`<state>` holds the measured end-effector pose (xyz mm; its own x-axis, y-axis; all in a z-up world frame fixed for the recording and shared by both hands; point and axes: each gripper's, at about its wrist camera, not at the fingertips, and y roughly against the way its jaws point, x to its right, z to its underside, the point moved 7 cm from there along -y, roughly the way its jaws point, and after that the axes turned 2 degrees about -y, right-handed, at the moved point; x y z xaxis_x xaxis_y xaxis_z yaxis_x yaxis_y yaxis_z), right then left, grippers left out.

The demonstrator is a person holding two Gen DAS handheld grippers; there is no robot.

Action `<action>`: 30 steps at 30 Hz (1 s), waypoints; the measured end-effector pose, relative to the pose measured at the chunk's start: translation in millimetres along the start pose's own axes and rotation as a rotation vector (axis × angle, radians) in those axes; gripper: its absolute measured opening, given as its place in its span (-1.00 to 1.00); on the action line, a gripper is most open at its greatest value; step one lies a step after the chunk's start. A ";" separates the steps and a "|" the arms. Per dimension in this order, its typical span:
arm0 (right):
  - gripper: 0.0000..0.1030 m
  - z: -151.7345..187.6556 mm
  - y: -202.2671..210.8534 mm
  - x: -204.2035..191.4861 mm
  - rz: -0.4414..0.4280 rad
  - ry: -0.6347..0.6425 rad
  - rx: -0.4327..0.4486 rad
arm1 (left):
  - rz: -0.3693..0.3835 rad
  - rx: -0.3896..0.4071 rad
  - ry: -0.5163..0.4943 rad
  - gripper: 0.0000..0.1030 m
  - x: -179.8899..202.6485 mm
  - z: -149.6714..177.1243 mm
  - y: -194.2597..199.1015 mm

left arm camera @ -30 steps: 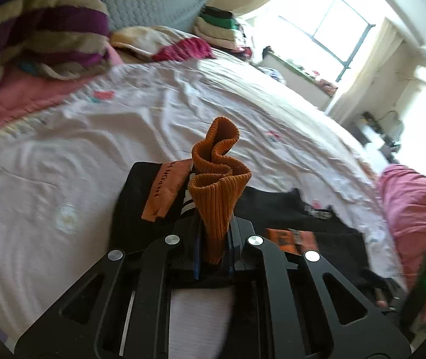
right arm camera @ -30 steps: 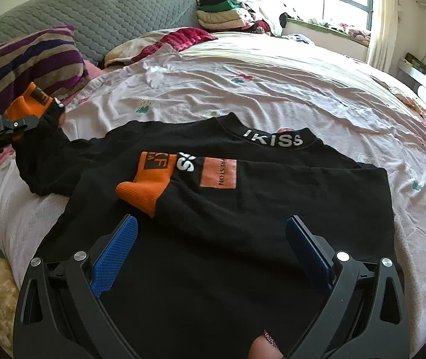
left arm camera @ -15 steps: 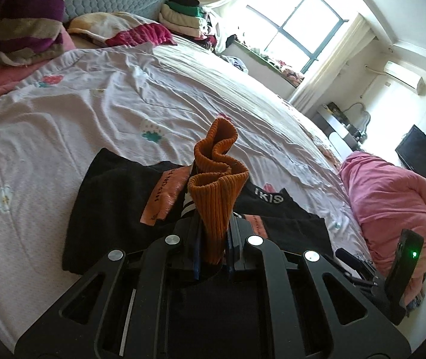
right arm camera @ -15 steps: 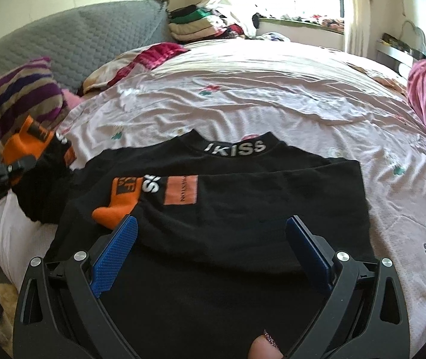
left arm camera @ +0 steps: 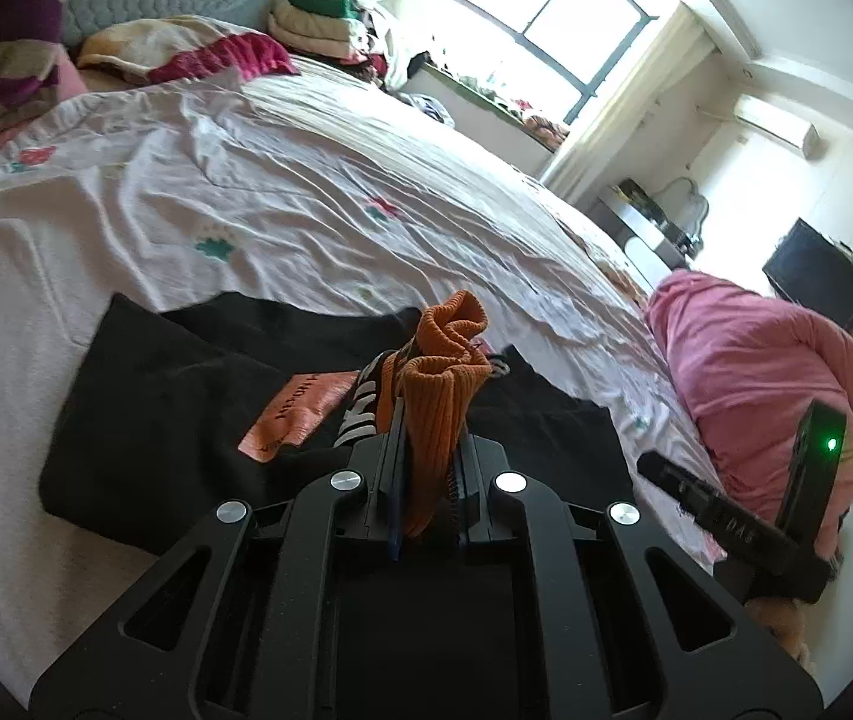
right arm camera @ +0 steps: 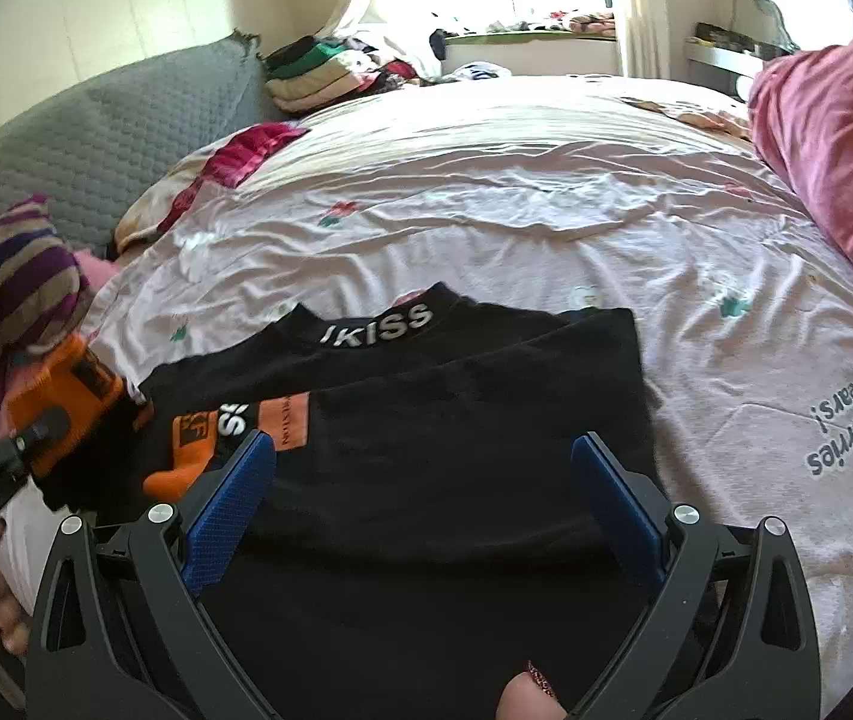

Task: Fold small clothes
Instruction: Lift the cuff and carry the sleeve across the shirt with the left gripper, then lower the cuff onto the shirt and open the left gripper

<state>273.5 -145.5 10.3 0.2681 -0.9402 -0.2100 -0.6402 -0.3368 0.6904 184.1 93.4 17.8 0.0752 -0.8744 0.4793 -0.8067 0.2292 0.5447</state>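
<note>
Orange ribbed cuff [left arm camera: 438, 414] stands pinched between the closed jaws of the left gripper [left arm camera: 426, 468], its sleeve lifted above the black top [right arm camera: 474, 420] that lies flat on the pale printed bedsheet [right arm camera: 516, 210]. Its other sleeve is folded across the chest, orange cuff [right arm camera: 177, 474] at the near left. Over the top's lower part, the right gripper [right arm camera: 420, 498] hovers with blue pads spread wide, holding nothing.

"KISS" on black top's collar [right arm camera: 380, 329]
</note>
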 end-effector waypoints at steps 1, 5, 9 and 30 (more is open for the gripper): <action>0.91 -1.0 1.1 2.7 0.000 -0.007 0.002 | 0.004 -0.007 -0.007 -0.89 3.8 1.9 -3.1; 0.91 -4.3 5.3 12.3 0.005 -0.031 0.009 | 0.016 -0.027 -0.028 -0.89 16.1 9.5 -13.9; 0.91 -7.9 10.7 20.7 0.008 -0.052 0.021 | 0.017 -0.046 -0.046 -0.89 26.2 16.5 -26.1; 0.91 1.4 -3.8 40.5 0.003 -0.111 -0.036 | 0.062 -0.169 -0.156 -0.03 60.0 51.9 -55.0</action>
<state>285.8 -182.3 -1.8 0.1836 -0.9419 -0.2814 -0.6141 -0.3334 0.7153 202.6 6.1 -19.1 -0.0738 -0.9088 0.4105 -0.6961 0.3417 0.6314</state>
